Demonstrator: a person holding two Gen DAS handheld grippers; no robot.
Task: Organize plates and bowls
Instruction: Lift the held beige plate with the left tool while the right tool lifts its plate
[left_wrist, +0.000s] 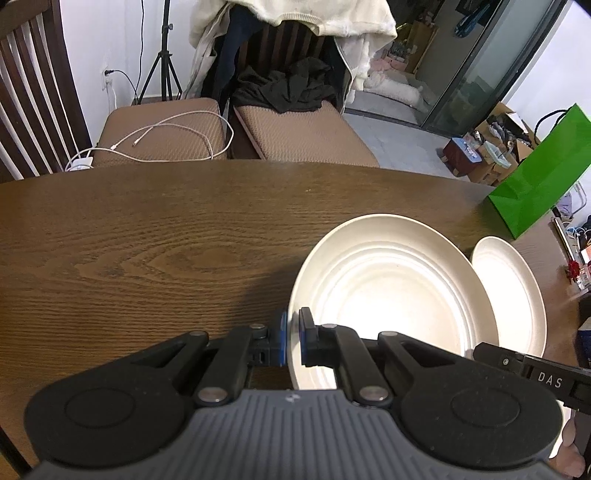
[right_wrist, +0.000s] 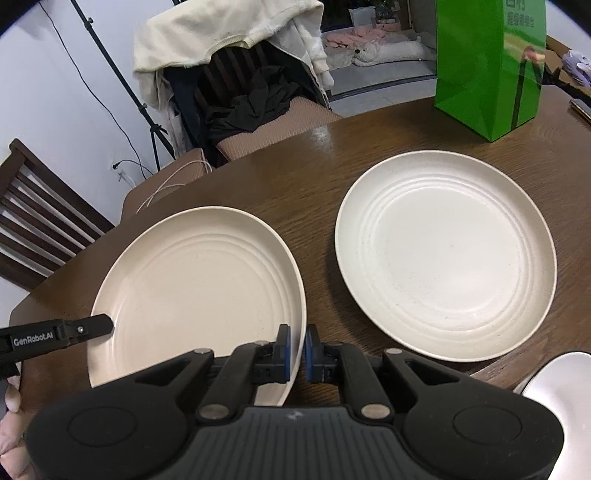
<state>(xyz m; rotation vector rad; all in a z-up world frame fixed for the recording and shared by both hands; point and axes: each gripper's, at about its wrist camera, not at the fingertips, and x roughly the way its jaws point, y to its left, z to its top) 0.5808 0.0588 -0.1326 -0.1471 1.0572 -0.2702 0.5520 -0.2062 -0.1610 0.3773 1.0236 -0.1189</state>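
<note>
Both pinching one cream plate by its near rim: left gripper on the left edge, right gripper on the right. Nothing stacked yet; second plate lying apart, further right on the table.

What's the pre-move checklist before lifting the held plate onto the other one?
1. left gripper on the near plate rim: ok, blue pads either side of the rim.
2. right gripper on the same plate's rim: ok, jaws close on the edge; contact pressure cannot tell.
3. Two grips at opposite sides: ok, each view shows the other gripper at the far rim.
4. far plate lying flat on the table and empty: ok.
5. Gap between the plates: ok, apart.
6. green bag out of the path: ok, it stands behind the far plate.
</note>
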